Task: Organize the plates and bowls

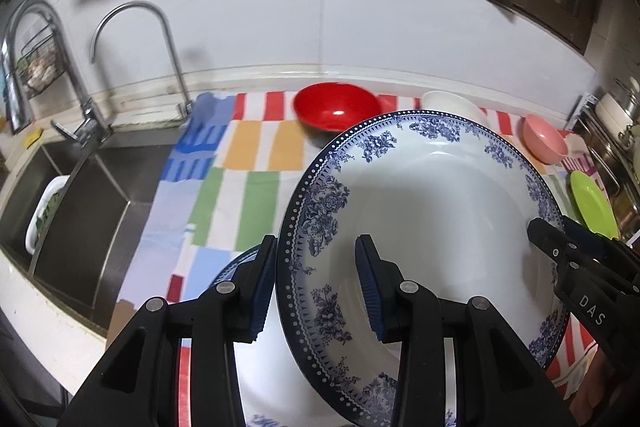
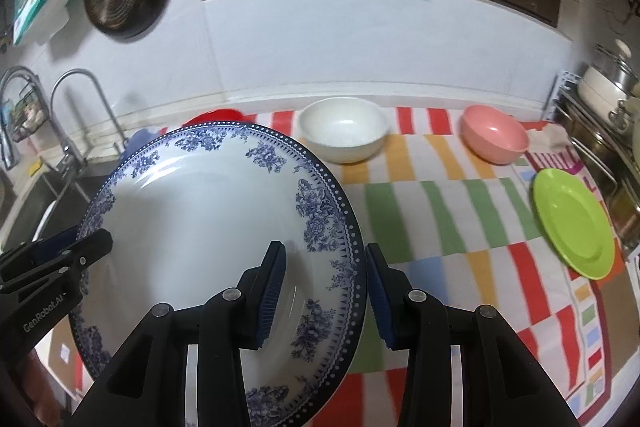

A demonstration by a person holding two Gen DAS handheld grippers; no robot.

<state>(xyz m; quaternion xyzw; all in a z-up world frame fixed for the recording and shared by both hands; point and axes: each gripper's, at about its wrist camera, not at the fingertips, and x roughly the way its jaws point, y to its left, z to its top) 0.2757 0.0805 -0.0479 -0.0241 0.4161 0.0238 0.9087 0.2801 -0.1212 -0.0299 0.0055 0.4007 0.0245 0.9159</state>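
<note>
Both grippers, left gripper (image 1: 316, 287), right gripper (image 2: 326, 293), clamping blue-patterned plate (image 1: 432, 211)

Black left tongs (image 1: 316, 283) and right tongs (image 2: 326, 291), ribbed blue pads, silver screws (white lettering alongside)

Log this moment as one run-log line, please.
held: blue-patterned plate | left hand-held gripper: on its left rim | right hand-held gripper: on its right rim | plate: lifted, tilted above striped cloth
</note>
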